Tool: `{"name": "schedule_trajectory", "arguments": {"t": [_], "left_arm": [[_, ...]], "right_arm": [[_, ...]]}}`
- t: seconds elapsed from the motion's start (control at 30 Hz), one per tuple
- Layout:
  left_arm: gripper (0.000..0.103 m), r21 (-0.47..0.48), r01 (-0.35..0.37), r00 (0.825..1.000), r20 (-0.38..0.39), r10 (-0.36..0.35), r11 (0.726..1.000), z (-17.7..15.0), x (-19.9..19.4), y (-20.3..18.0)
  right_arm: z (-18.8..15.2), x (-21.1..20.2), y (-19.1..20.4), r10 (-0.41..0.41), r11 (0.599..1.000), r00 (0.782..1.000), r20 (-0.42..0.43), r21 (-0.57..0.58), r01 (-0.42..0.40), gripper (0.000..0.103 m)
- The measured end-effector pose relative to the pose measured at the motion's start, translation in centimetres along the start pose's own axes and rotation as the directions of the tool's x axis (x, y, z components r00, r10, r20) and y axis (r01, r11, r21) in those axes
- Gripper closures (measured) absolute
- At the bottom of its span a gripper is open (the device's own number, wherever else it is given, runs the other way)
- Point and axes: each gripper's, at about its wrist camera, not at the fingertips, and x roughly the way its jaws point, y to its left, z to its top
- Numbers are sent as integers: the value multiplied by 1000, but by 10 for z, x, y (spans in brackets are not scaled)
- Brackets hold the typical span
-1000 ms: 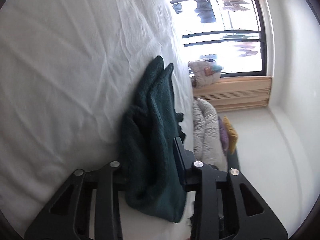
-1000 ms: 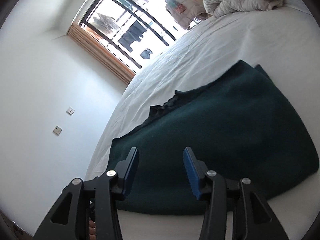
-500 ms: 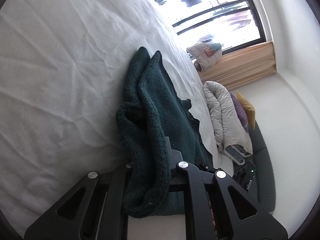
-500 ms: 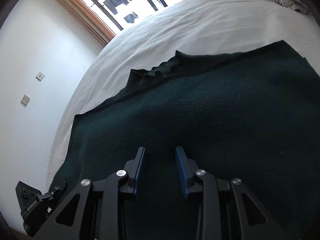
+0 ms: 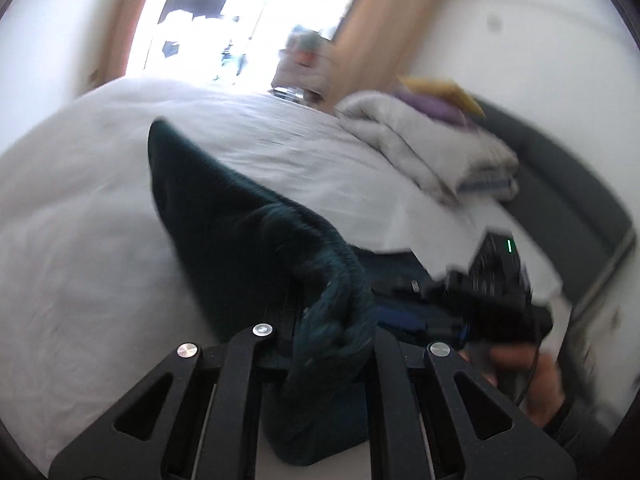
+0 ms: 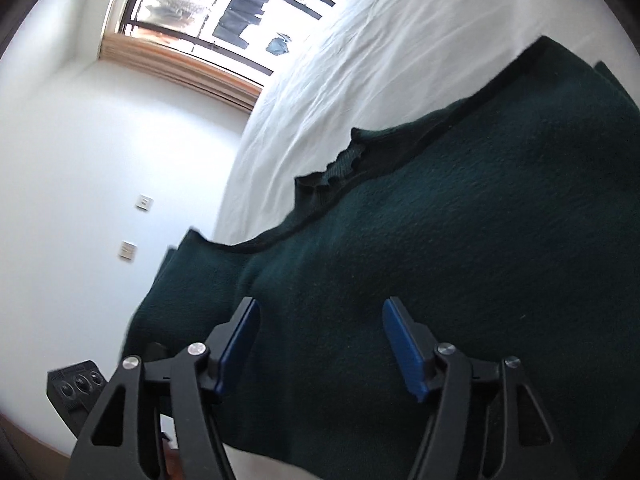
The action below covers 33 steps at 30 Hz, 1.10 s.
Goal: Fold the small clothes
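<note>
Pinching a bunched fold of the dark green knit garment [image 5: 240, 216], the left gripper [image 5: 332, 332] has its jaws drawn tight on the cloth, which rises from the white bed sheet [image 5: 80, 240] in a peaked ridge running back from the jaws. Right of that ridge the sheet continues to a folded pale duvet [image 5: 432, 152], with a purple cushion [image 5: 432, 106] and a yellow one [image 5: 444, 88] just behind it. Lower right of the duvet, a hand [image 5: 532, 376] grips the other black device; that part of the view is blurred. In the right wrist view the garment [image 6: 440, 240] lies spread flat on the bed sheet [image 6: 380, 52], its frilled neckline toward the window [image 6: 224, 8]. The right gripper [image 6: 320, 340] hovers over the cloth, its blue pads [image 6: 402, 344] standing wide and still spreading, with nothing pinched between them.
</note>
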Motion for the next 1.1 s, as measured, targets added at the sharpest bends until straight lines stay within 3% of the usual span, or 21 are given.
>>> {"name": "schedule_trajectory", "arguments": {"t": [0.13,0.33,0.5,0.67,0.77,0.83,1.1], "left_arm": [[95,186,-6,998,-61,17,982,-23,44,-58],[95,314,-23,994,-97,56,949,-63,66,-89],[95,283,-5,997,-76,27,959,-68,58,-75],[95,256,16,999,-47,-4,966,-73,42,-68],[95,268,24,999,-43,-12,963,-76,39,-68],[95,267,27,999,-47,-15,963,-75,38,-69],[95,285,79,995,-82,-57,955,-65,58,-97]], "right_arm": [[12,-19,-20,118,992,992,-39,53,-115,21],[16,-35,-37,106,994,990,-92,31,-103,21],[14,-30,-27,91,995,986,-140,-34,-97,22],[14,-6,-13,133,990,978,-161,-35,-140,36],[18,-1,-4,116,989,980,-159,-71,-128,51],[18,-1,1,58,990,987,-147,-116,-75,85],[27,-35,-1,-87,975,995,-37,-208,78,90]]}}
